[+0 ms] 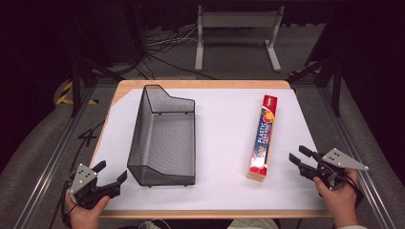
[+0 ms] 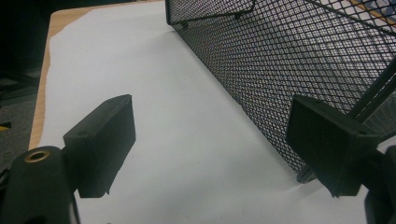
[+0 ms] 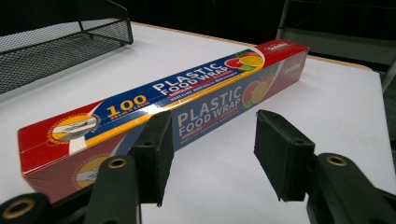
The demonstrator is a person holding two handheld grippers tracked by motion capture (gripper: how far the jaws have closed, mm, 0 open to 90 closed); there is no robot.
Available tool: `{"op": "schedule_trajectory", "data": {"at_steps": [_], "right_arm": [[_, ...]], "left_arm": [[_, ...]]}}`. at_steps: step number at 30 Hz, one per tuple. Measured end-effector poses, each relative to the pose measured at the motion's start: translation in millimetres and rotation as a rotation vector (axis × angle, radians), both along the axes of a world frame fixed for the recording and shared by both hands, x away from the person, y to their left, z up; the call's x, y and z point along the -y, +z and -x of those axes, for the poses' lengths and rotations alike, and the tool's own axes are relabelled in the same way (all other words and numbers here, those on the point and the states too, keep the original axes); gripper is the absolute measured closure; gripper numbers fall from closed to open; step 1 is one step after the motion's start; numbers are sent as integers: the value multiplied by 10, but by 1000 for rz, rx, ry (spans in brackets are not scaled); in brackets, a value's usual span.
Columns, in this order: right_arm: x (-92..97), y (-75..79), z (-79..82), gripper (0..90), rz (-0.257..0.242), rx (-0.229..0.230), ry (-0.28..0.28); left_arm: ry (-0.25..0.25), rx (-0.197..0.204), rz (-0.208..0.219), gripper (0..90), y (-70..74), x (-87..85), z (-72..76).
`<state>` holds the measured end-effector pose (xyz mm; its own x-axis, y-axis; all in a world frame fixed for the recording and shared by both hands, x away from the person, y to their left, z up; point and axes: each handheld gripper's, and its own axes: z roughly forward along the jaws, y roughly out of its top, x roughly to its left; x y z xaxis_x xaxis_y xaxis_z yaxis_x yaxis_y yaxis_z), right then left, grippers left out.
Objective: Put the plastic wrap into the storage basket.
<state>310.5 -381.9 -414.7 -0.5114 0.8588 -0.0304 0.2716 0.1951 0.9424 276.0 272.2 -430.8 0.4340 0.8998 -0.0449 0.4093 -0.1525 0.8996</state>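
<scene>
Room: dark all around, with grey floor, black cables and a metal frame (image 1: 237,33) far behind the tabletop.
Tabletop: a wooden tabletop (image 1: 200,84) with a big white sheet (image 1: 224,143) laid over most of it.
Hard to see: the small words on the box are too tiny to read from the high view. In the left gripper view the basket is cut off at the top and right edge. In the right gripper view the near end of the box is partly behind the left finger.
Box: a long plastic food wrap box (image 1: 263,137) lies flat on the right side of the sheet, its long way running front to back.
Right gripper (image 1: 299,157): its fingers (image 3: 284,151) are apart and hold nothing. They sit just beside the near end of the box, not touching it.
Basket: a black mesh basket (image 1: 162,138) stands on the left side of the sheet. Nothing is inside it.
Left gripper (image 1: 111,172): its fingers (image 2: 102,142) are wide apart and hold nothing. They are near the basket's front left corner. I cannot tell if the right finger touches the mesh.
Hands: a hand (image 1: 86,212) holds the left gripper, and another hand (image 1: 340,196) holds the right one.
</scene>
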Motion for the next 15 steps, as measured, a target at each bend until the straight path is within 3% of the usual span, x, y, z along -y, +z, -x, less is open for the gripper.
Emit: {"op": "schedule_trajectory", "data": {"at_steps": [11,15], "right_arm": [[-5,87,5,500,-29,11,17],[-22,121,-1,548,-33,0,27]], "left_arm": [[3,1,1,168,1,4,-1],[7,1,5,169,7,8,-5]]}}
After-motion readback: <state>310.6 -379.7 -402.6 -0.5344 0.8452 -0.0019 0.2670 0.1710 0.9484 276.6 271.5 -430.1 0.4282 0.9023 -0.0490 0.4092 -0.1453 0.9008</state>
